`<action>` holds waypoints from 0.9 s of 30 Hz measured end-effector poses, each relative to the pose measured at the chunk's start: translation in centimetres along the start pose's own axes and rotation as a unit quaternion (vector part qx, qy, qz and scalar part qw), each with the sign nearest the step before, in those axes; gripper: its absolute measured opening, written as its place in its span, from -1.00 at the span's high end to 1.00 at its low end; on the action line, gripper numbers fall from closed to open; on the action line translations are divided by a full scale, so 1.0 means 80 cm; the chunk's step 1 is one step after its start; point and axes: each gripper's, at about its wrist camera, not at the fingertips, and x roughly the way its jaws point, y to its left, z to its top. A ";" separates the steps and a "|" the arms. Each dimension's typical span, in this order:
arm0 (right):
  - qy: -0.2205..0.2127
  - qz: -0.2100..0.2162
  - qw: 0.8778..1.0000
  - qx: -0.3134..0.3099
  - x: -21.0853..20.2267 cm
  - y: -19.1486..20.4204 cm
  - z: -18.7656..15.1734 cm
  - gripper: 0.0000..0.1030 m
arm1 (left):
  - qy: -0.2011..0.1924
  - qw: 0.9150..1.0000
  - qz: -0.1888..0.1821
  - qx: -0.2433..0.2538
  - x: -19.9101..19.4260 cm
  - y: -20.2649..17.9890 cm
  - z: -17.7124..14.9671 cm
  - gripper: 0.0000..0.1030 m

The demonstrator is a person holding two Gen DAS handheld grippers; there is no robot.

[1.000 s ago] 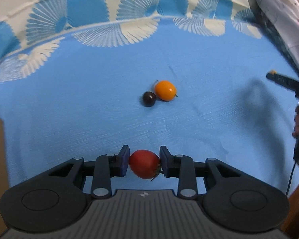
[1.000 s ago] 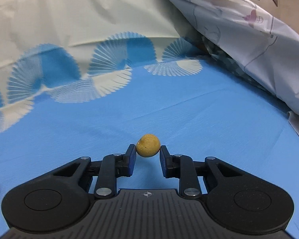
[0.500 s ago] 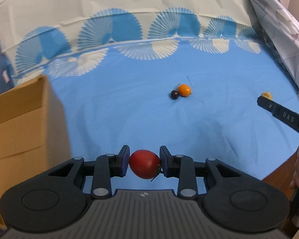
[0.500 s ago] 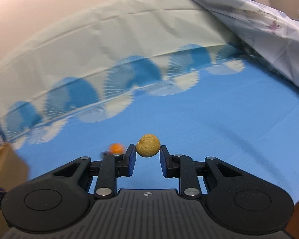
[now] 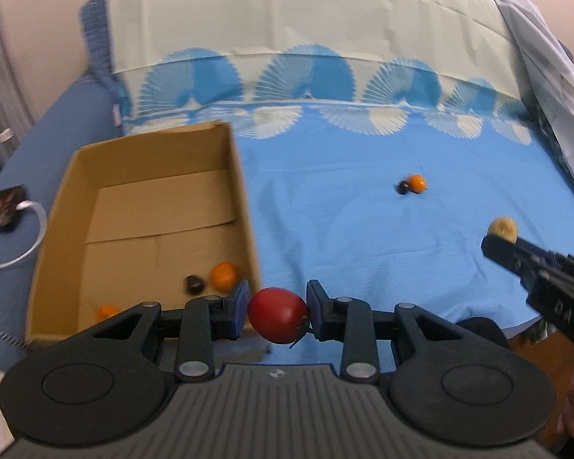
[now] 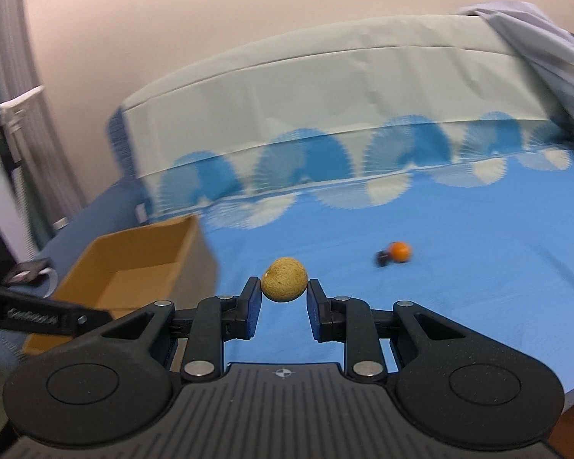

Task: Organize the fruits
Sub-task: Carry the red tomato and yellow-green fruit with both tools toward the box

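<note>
The left gripper (image 5: 276,306) points steeply down beside the cardboard box (image 5: 245,191), its pads clamped on a red tomato (image 5: 277,314). The right gripper (image 6: 283,298) tilts gently downward above the blue bedsheet (image 6: 459,287), pinching a tan fruit (image 6: 284,284). An orange fruit (image 6: 398,251) lies on the sheet, seemingly touching a blurred dark one (image 6: 382,258).

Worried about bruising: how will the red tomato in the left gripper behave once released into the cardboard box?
The red tomato looks round and smooth, so it will probably roll across the flat floor of the cardboard box. Its skin seems thin, so dropping it may bruise it.
</note>
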 end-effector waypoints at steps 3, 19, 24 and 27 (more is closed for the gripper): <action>0.005 0.018 1.000 -0.019 -0.012 0.033 -0.009 0.48 | -0.004 1.000 0.004 -0.014 -0.019 0.026 -0.016 0.29; 0.020 0.073 0.992 -0.102 -0.046 0.149 -0.042 0.48 | -0.009 0.997 0.019 -0.071 -0.071 0.112 -0.091 0.29; 0.025 0.076 0.990 -0.114 -0.048 0.160 -0.046 0.48 | -0.007 0.997 0.016 -0.078 -0.073 0.121 -0.099 0.29; 0.026 0.075 0.990 -0.118 -0.048 0.162 -0.046 0.48 | -0.008 0.997 0.014 -0.081 -0.072 0.123 -0.100 0.29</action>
